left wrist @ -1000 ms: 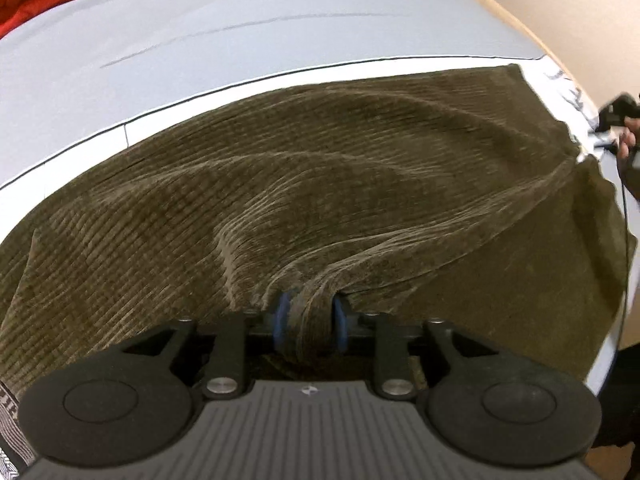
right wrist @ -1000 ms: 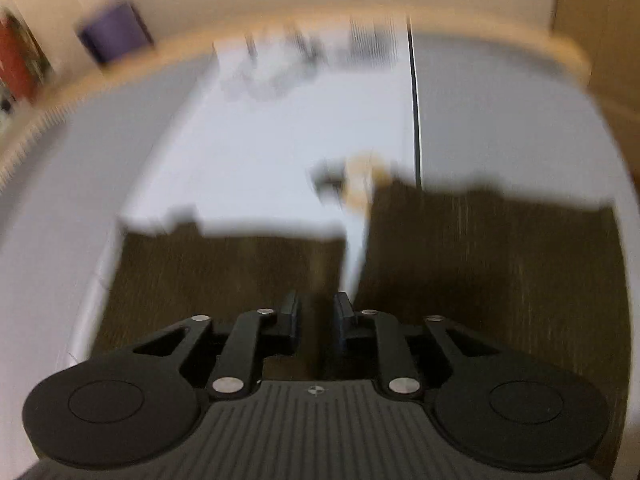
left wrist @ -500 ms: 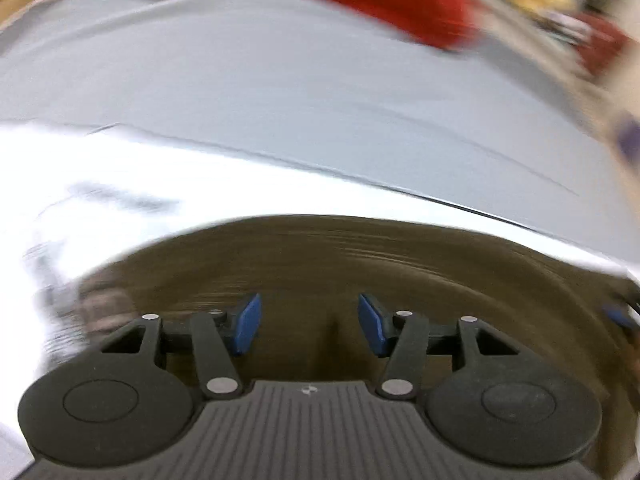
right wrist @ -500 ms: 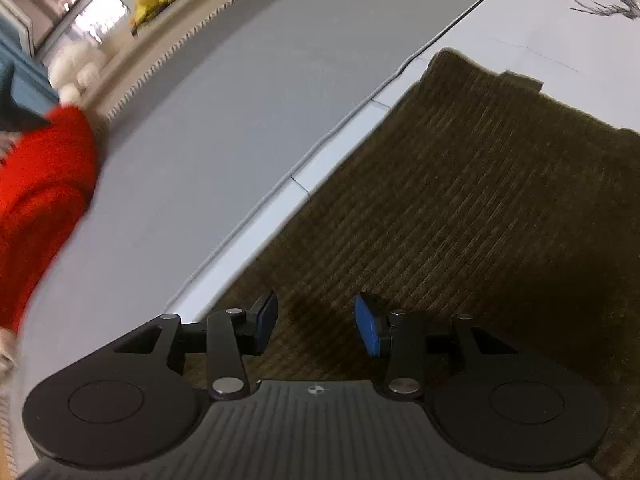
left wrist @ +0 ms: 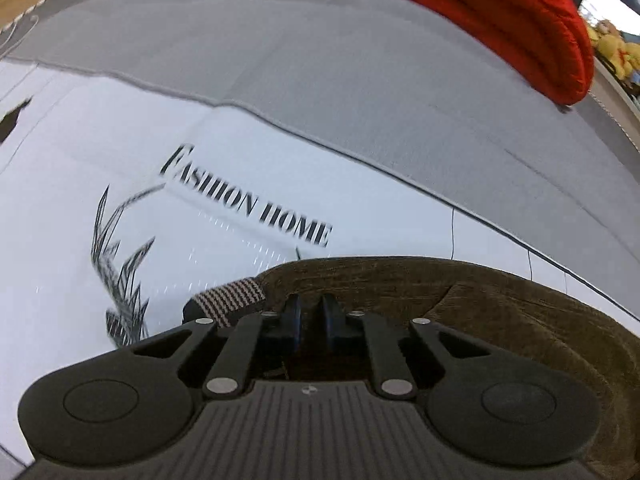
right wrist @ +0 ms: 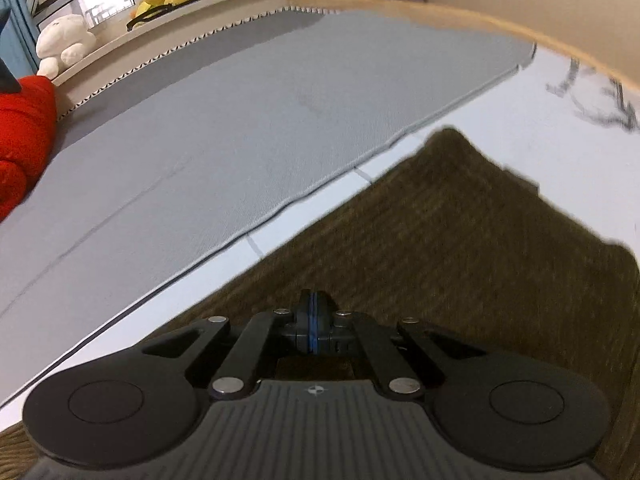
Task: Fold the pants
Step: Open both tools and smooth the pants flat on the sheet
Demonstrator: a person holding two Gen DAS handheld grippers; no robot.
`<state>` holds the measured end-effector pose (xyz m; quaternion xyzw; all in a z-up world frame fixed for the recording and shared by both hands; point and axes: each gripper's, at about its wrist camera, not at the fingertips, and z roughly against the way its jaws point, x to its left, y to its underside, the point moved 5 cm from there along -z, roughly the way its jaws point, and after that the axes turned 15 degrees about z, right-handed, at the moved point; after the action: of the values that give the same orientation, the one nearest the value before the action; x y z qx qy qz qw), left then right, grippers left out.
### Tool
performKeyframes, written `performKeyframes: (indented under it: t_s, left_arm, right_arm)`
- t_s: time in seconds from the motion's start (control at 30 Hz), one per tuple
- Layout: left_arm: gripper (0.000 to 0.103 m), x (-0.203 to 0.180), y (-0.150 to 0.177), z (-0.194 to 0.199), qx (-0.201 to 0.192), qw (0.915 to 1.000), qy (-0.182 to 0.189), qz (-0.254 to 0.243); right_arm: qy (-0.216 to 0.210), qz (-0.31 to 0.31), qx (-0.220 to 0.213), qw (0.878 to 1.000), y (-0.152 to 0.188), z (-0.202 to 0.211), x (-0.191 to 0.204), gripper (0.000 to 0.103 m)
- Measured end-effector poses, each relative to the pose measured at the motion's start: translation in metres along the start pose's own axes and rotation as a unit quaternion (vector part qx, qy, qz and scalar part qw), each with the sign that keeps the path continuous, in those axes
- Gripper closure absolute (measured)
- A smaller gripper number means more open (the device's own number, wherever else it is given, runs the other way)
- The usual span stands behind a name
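The brown corduroy pants (left wrist: pixel 500 320) lie flat on a white printed sheet (left wrist: pixel 120 160). In the left wrist view my left gripper (left wrist: pixel 312 316) points down at the waist edge, beside a striped lining patch (left wrist: pixel 232 294). Its jaws are closing and stand a narrow gap apart, with brown cloth pinched between the pads. In the right wrist view the pants (right wrist: pixel 460 240) stretch away to the upper right. My right gripper (right wrist: pixel 313 304) sits near their left edge, blue pads pressed together and tips sunk in the cloth. Neither view shows the other gripper.
A grey mattress cover (left wrist: pixel 360 80) borders the white sheet on the far side. A red garment (left wrist: pixel 500 20) lies on it, and shows as the red garment (right wrist: pixel 20 140) at the left. Plush toys (right wrist: pixel 64 40) sit on a ledge behind. A wooden edge (right wrist: pixel 440 4) rims the bed.
Both grippers let go of the cloth, opened, swung and rolled to new spots on the pants, then closed. The left went from a bunched fold to the waist edge.
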<state>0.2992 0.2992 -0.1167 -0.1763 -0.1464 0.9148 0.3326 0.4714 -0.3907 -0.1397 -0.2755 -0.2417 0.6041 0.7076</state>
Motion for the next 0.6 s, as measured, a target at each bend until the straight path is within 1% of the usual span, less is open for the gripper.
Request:
performKeyframes:
  t_s: [0.07, 0.13, 0.17, 0.2, 0.23, 0.27, 0.3, 0.33, 0.4, 0.43, 0.47, 0.53, 0.6]
  left_arm:
    - [0.09, 0.0, -0.002, -0.001, 0.001, 1.0, 0.002, 0.004]
    - [0.088, -0.002, -0.002, 0.001, 0.011, 0.9999, -0.001, 0.007]
    - [0.086, -0.005, -0.001, 0.003, 0.022, 0.9997, -0.003, 0.0]
    - [0.079, -0.009, 0.001, 0.006, 0.031, 0.9995, -0.007, -0.006]
    - [0.074, -0.01, 0.001, 0.01, 0.038, 0.9992, -0.01, -0.009]
    - [0.07, -0.012, 0.002, 0.014, 0.041, 0.999, -0.01, -0.01]
    - [0.062, -0.014, -0.002, 0.015, 0.042, 0.999, -0.008, -0.015]
    - [0.056, -0.017, -0.002, 0.022, 0.039, 0.9989, -0.004, -0.026]
    - [0.054, -0.025, -0.001, 0.039, 0.028, 0.9983, 0.009, -0.05]
    - [0.054, -0.027, 0.0, 0.047, 0.022, 0.998, 0.014, -0.057]
    - [0.054, -0.027, 0.002, 0.056, 0.019, 0.9978, 0.018, -0.061]
    - [0.054, -0.031, 0.004, 0.073, 0.011, 0.9971, 0.03, -0.07]
    - [0.054, -0.033, 0.008, 0.098, -0.003, 0.9956, 0.045, -0.081]
  right_arm:
    - [0.017, 0.013, -0.012, 1.0, -0.008, -0.009, 0.002, 0.103]
    - [0.031, 0.026, -0.014, 0.999, -0.014, -0.017, 0.004, 0.103]
    - [0.034, 0.03, -0.009, 0.999, -0.018, -0.018, 0.006, 0.103]
    - [0.033, 0.032, -0.001, 0.999, -0.021, -0.02, 0.006, 0.103]
    - [0.029, 0.036, 0.005, 0.999, -0.025, -0.02, 0.008, 0.103]
    - [0.02, 0.036, 0.015, 0.999, -0.026, -0.014, 0.005, 0.103]
    - [0.01, 0.029, 0.024, 0.999, -0.027, -0.004, 0.001, 0.099]
    - [0.004, 0.019, 0.022, 1.0, -0.028, 0.008, -0.001, 0.096]
    - [-0.021, 0.003, -0.004, 1.0, -0.02, 0.047, -0.003, 0.086]
    - [-0.029, 0.008, -0.009, 1.0, -0.015, 0.064, -0.003, 0.076]
    - [-0.033, 0.019, -0.011, 0.999, -0.01, 0.082, -0.002, 0.072]
    - [-0.043, 0.042, -0.018, 0.998, 0.003, 0.122, 0.003, 0.072]
    - [-0.067, 0.054, -0.022, 0.996, 0.014, 0.163, 0.011, 0.072]
